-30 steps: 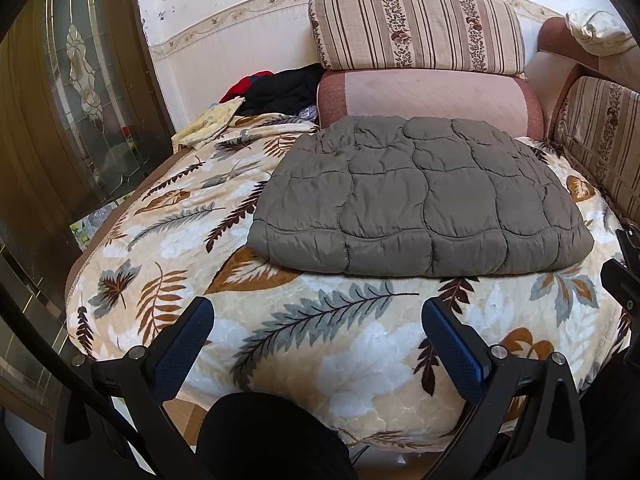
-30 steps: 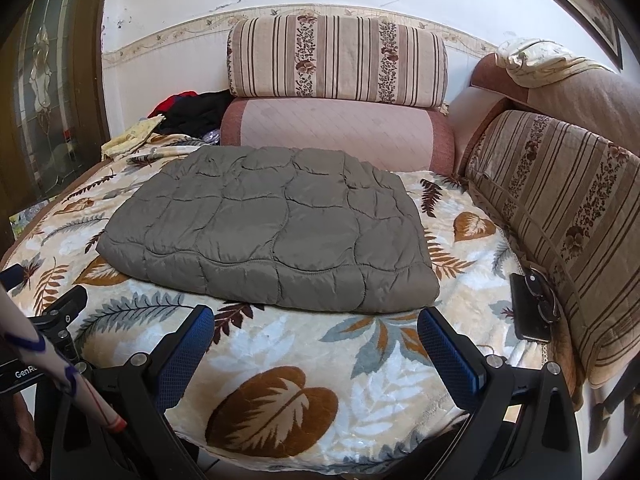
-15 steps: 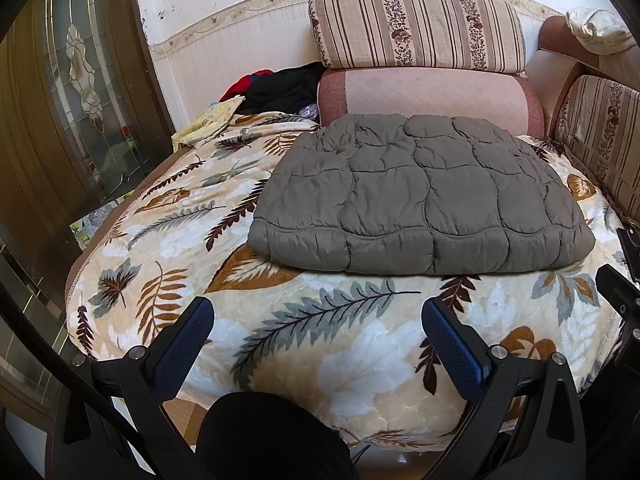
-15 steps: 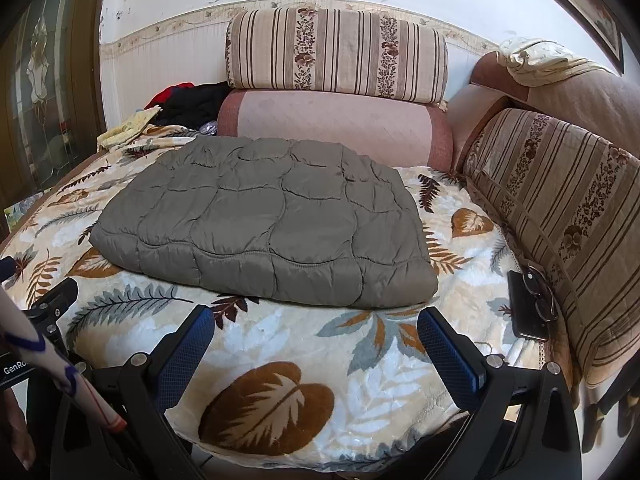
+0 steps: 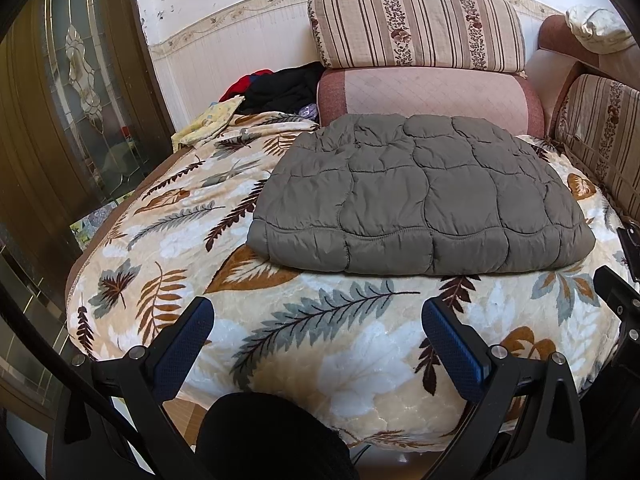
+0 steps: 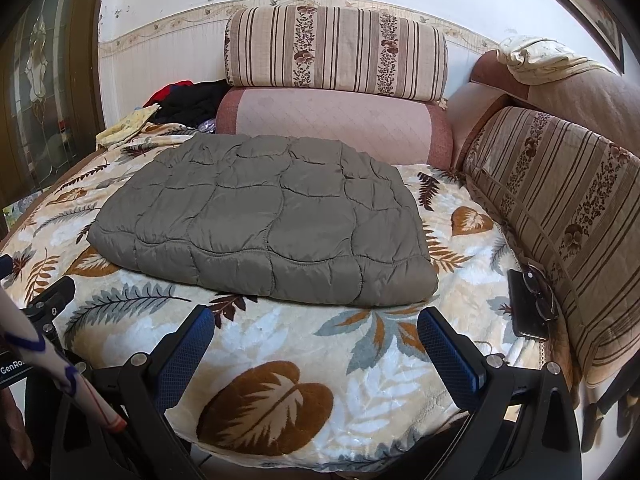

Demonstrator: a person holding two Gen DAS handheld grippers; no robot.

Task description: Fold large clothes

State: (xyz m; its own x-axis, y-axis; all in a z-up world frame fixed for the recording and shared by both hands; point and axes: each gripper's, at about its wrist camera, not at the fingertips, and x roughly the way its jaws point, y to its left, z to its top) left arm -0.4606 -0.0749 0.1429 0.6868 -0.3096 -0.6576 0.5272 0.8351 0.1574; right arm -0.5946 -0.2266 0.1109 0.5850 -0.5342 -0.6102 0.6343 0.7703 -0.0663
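A grey quilted padded garment (image 5: 424, 196) (image 6: 264, 220) lies folded into a flat rectangle on the leaf-patterned blanket (image 5: 328, 340) (image 6: 280, 360) that covers the sofa seat. My left gripper (image 5: 316, 332) hovers open near the front edge of the seat, short of the garment's near hem, with nothing between its blue pads. In the right wrist view my right gripper (image 6: 316, 336) is open too, just in front of the garment's near right corner, also holding nothing. The left gripper's finger (image 6: 52, 296) shows at the left edge of that view.
Striped and pink cushions (image 5: 416, 24) (image 6: 336, 64) stack against the wall behind the garment. A striped sofa back (image 6: 560, 208) runs along the right. A dark phone with glasses (image 6: 532, 304) lies by it. Loose clothes (image 5: 280, 88) pile at back left. A wooden glass door (image 5: 80, 92) stands left.
Both views have shifted slightly closer to the garment and a little lower. The garment has not moved and both grippers stay open.
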